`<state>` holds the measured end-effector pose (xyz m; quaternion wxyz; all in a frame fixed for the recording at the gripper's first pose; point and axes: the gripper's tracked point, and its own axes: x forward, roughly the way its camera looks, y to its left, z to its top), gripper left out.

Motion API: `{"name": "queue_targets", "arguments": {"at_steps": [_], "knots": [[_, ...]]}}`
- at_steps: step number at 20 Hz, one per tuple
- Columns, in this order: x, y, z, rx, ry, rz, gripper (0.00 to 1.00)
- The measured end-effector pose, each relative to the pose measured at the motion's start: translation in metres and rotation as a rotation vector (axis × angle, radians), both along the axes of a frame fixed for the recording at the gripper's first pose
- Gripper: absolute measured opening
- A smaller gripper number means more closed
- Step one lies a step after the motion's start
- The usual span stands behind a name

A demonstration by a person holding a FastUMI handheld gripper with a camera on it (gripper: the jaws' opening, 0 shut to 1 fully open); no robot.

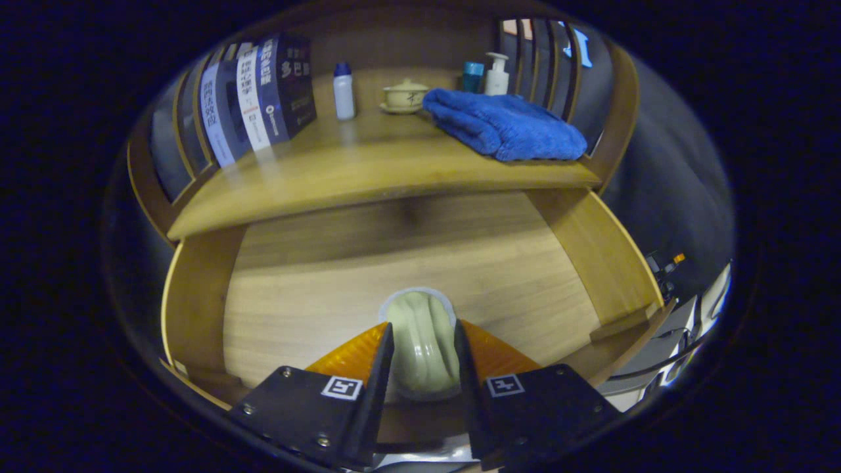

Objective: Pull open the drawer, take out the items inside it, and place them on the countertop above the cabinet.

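Inside the open drawer (276, 315), a pale green ribbed item in clear wrap (420, 341) sits between the fingers of the gripper (424, 351), low over the wooden drawer floor. Both fingers press on its sides, so the claw is closed on the item (whether it rests on the drawer floor or is lifted cannot be told). The drawer's side walls rise to either side of the fingers.

Beyond the fingers, above the drawer, runs the countertop (368, 171). On it, at the left: a row of books (253, 98), leaning against the slatted side rail. Next to them a small white bottle with a blue cap (343, 92), then a lidded ceramic cup on a saucer (404, 96). A folded blue towel (506, 125) covers the right part of the top, just beside the cup; behind it stand a teal container (472, 77) and a white pump bottle (497, 73).
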<state>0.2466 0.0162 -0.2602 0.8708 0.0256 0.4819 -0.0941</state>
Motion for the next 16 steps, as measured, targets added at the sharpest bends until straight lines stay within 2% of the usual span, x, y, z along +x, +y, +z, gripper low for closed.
{"name": "queue_targets", "arguments": {"at_steps": [4, 5, 7, 9, 11, 16], "knots": [[0.008, 0.003, -0.007, 0.004, -0.017, 0.024, 0.53], [0.005, 0.002, -0.021, -0.015, 0.011, 0.024, 0.53], [0.007, 0.004, -0.016, -0.004, 0.013, 0.040, 0.20], [0.005, 0.004, -0.011, 0.007, -0.010, 0.020, 0.22], [0.011, -0.001, -0.015, -0.009, -0.023, 0.023, 0.12], [0.017, -0.002, 0.015, -0.020, -0.142, -0.003, 0.12]]}}
